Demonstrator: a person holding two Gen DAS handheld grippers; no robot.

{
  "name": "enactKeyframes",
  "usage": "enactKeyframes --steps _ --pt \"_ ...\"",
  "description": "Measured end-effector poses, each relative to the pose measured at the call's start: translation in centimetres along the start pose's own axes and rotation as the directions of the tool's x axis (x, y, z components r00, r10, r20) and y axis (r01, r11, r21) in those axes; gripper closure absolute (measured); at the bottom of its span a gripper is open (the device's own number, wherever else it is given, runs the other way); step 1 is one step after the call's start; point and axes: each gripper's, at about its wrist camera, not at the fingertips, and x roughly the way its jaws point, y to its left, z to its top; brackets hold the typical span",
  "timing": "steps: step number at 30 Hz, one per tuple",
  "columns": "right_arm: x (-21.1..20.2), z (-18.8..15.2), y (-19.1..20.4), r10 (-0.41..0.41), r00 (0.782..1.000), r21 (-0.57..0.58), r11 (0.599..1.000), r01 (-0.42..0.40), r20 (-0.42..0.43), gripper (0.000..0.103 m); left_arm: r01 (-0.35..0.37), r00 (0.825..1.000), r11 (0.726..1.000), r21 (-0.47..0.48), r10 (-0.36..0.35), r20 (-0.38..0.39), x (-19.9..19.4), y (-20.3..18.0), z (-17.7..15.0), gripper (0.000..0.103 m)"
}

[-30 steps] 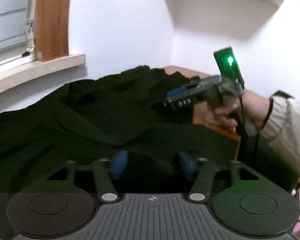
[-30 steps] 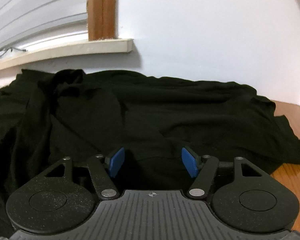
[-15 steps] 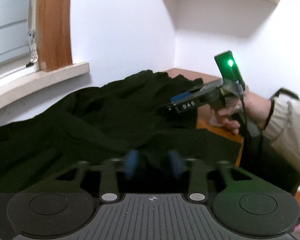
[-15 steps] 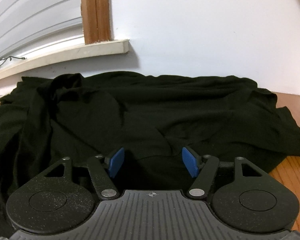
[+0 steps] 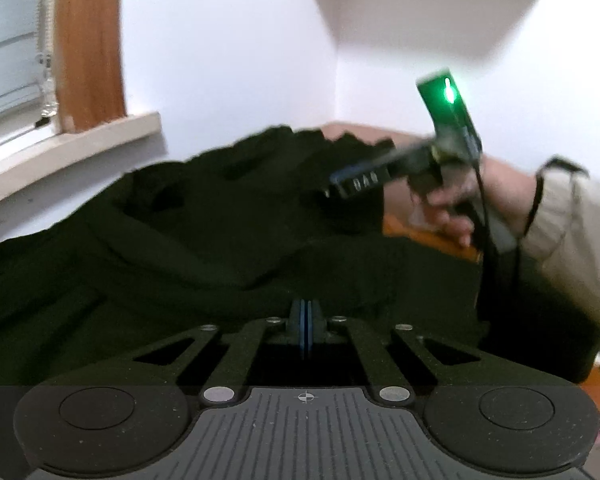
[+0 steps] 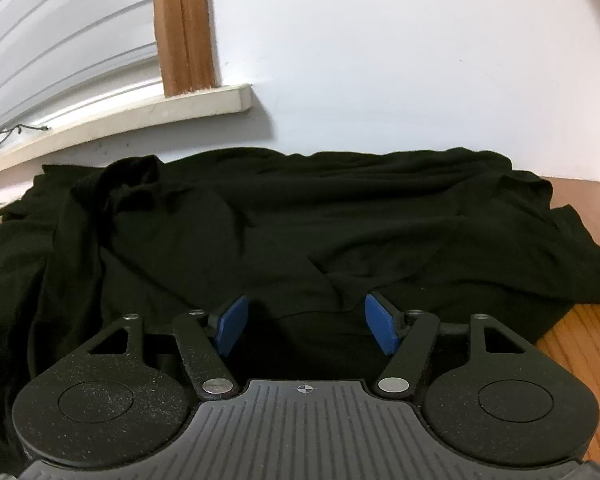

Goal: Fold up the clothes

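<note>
A black garment (image 5: 204, 240) lies crumpled and spread over a wooden table; it also fills the right wrist view (image 6: 300, 224). My left gripper (image 5: 305, 326) rests at the garment's near fold, its blue pads pressed together with a thin dark line of cloth between them. My right gripper (image 6: 305, 324) stands open low over the garment's near hem, which lies between the pads (image 6: 230, 326) without being pressed. In the left wrist view the right gripper (image 5: 342, 184) hovers over the garment's right part, held by a hand (image 5: 456, 208) in a beige sleeve.
A white wall and a window sill (image 6: 140, 114) with a wooden frame (image 6: 182, 28) run close behind the table. Bare wood of the table (image 6: 580, 340) shows at the right. A white shelf (image 5: 440, 4) hangs above the corner.
The left jaws went from wide apart to shut at the garment's near fold. The right gripper stayed open and hardly moved.
</note>
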Motion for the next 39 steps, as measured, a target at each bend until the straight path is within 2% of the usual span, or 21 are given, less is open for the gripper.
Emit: enactKeyframes --steps 1,3,6,10,14,18,21,22,24,27,28,29,30,32,36,39 --pt "0.0 0.0 0.0 0.001 1.000 0.001 1.000 -0.001 0.000 0.038 -0.010 1.000 1.000 0.008 0.010 0.004 -0.4 -0.1 0.2 0.098" --pt "0.0 0.0 -0.1 0.002 1.000 0.002 1.000 -0.002 0.000 0.038 -0.022 1.000 0.999 0.036 0.022 0.013 -1.2 -0.6 0.5 0.079" --pt "0.0 0.0 -0.1 0.000 1.000 0.006 1.000 0.000 0.001 0.037 -0.014 1.000 0.995 0.102 0.011 0.025 -2.2 -2.4 0.4 0.057" --pt "0.0 0.0 -0.1 -0.003 1.000 0.008 1.000 0.003 0.005 0.035 0.036 0.999 0.987 0.156 -0.039 0.018 -2.2 -5.2 -0.1 0.053" --pt "0.0 0.0 -0.2 -0.004 1.000 0.012 1.000 0.004 0.009 0.032 0.097 0.995 0.975 0.200 -0.095 -0.019 -1.1 -7.5 -1.1 0.042" --pt "0.0 0.0 -0.3 -0.004 1.000 0.014 1.000 0.004 0.010 0.032 0.107 0.994 0.967 0.230 -0.099 -0.048 0.2 -8.6 -1.8 0.038" --pt "0.0 0.0 -0.4 -0.005 1.000 0.016 1.000 0.004 0.012 0.032 0.092 0.995 0.962 0.255 -0.081 -0.055 0.8 -9.0 -2.1 0.039" --pt "0.0 0.0 -0.4 -0.005 1.000 0.017 1.000 0.005 0.013 0.032 0.081 0.996 0.959 0.270 -0.068 -0.058 1.0 -9.1 -2.3 0.041" --pt "0.0 0.0 -0.4 -0.005 1.000 0.019 1.000 0.004 0.013 0.032 0.059 0.997 0.952 0.300 -0.043 -0.061 1.4 -9.3 -2.6 0.051" --pt "0.0 0.0 -0.6 -0.003 1.000 0.018 1.000 0.003 0.013 0.032 0.070 0.996 0.949 0.308 -0.049 -0.076 2.0 -9.4 -2.8 0.053" --pt "0.0 0.0 -0.7 -0.004 1.000 0.019 1.000 0.004 0.014 0.032 0.077 0.996 0.952 0.296 -0.057 -0.075 2.0 -9.2 -2.8 0.055" --pt "0.0 0.0 -0.7 -0.005 1.000 0.019 1.000 0.004 0.015 0.032 0.085 0.995 0.956 0.281 -0.067 -0.073 2.0 -9.0 -2.7 0.063" --pt "-0.1 0.0 -0.7 -0.006 1.000 0.021 1.000 0.006 0.017 0.032 0.094 0.994 0.960 0.265 -0.078 -0.070 1.8 -8.8 -2.6 0.078" --pt "-0.1 0.0 -0.8 -0.003 1.000 0.024 1.000 0.002 0.018 0.032 0.113 0.993 0.967 0.230 -0.101 -0.065 1.4 -8.2 -2.2 0.092" --pt "-0.1 0.0 -1.0 0.002 1.000 0.027 1.000 -0.003 0.020 0.032 0.126 0.992 0.982 0.142 -0.127 0.004 -0.8 -6.0 -0.9 0.096" --pt "-0.1 0.0 -1.2 0.005 1.000 0.035 0.999 -0.005 0.023 0.032 0.096 0.992 0.994 0.052 -0.100 0.082 -3.4 -2.6 0.5 0.096"
